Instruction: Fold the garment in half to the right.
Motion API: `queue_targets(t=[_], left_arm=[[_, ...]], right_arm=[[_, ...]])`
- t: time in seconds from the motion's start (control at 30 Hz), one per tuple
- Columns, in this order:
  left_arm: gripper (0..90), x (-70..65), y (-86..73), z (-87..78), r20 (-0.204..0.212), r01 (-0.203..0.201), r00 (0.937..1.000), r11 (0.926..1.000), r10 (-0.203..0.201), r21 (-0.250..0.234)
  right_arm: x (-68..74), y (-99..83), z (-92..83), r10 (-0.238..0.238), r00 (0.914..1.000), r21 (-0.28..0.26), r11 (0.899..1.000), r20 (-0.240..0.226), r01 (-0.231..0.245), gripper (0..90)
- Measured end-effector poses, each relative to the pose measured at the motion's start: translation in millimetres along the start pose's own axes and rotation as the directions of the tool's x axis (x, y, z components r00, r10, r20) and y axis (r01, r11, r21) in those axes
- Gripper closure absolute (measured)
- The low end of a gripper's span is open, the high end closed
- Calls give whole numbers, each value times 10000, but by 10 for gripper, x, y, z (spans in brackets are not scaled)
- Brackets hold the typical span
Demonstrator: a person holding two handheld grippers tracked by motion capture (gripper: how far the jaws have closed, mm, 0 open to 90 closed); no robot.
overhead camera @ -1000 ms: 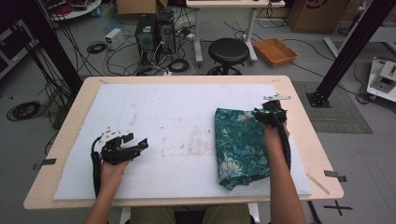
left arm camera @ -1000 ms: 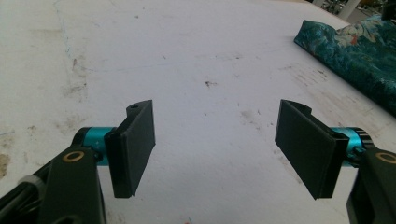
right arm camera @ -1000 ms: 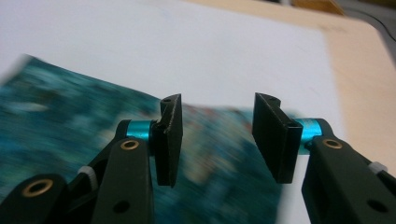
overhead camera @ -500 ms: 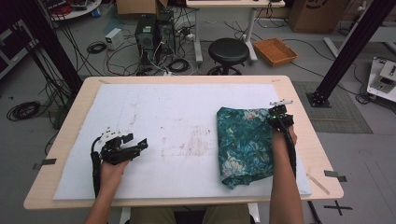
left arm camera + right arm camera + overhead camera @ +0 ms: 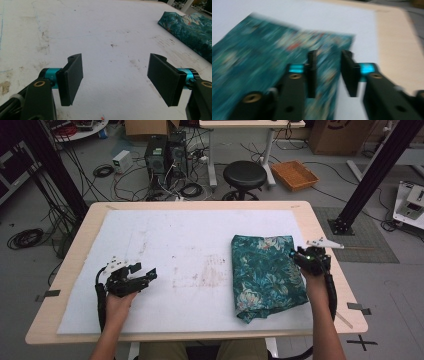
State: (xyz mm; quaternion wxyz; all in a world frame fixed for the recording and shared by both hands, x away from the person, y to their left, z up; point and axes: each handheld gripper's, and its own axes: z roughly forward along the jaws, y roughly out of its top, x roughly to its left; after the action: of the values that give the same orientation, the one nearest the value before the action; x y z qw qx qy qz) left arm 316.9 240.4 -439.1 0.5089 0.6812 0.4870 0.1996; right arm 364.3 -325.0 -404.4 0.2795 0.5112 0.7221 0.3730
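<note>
A folded teal floral cloth (image 5: pixel 265 275) lies flat on the right half of the white mat (image 5: pixel 175 235). My right gripper (image 5: pixel 300 258) hovers at the cloth's right edge near its far corner. Its jaws have just been opening and stand a little apart, with nothing between them. In the blurred right gripper view the cloth (image 5: pixel 262 62) lies under the right gripper (image 5: pixel 328 75). My left gripper (image 5: pixel 145 277) rests at the near left of the mat, wide open and empty. In the left gripper view the left gripper (image 5: pixel 117 80) faces bare stained mat, with the cloth (image 5: pixel 190 27) at the far right.
The mat covers most of a wooden table (image 5: pixel 325 235). Tape strips sit at the table's near corners (image 5: pixel 357 306). On the floor beyond the far edge are a black stool (image 5: pixel 244 174), a wicker basket (image 5: pixel 295 174), computer towers (image 5: pixel 162 157) and loose cables.
My right gripper moved right and toward the near side, from the cloth's far right corner to its right edge. The cloth lies flatter. The left hand stayed still.
</note>
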Motion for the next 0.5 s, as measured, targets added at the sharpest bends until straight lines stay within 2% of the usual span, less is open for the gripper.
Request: queue_targets(t=[0.1, 0.2, 0.37, 0.43, 0.5], left_arm=[[287, -2, 5, -2, 49, -9, 10000, 10000, 9, -34], [287, -6, 8, 5, 122, -15, 9999, 10000, 16, -55], [287, -28, 12, -7, 303, -80, 9995, 9998, 86, -199], [273, -31, 14, -13, 379, -152, 9991, 9995, 162, -269], [271, -27, 17, -21, 425, -212, 9988, 9990, 229, -390]], right_arm=[[163, -241, -132, -778, 9958, 489, 9956, -480, 801, 815], [208, -415, -149, -991, 9945, 889, 9908, -337, 1018, 804], [68, -574, -119, -318, 9981, 1417, 9896, 522, 241, 783], [27, -605, -146, 105, 9985, 1140, 9933, 532, -165, 744], [37, -612, -201, 278, 9988, 647, 9974, 391, -303, 673]])
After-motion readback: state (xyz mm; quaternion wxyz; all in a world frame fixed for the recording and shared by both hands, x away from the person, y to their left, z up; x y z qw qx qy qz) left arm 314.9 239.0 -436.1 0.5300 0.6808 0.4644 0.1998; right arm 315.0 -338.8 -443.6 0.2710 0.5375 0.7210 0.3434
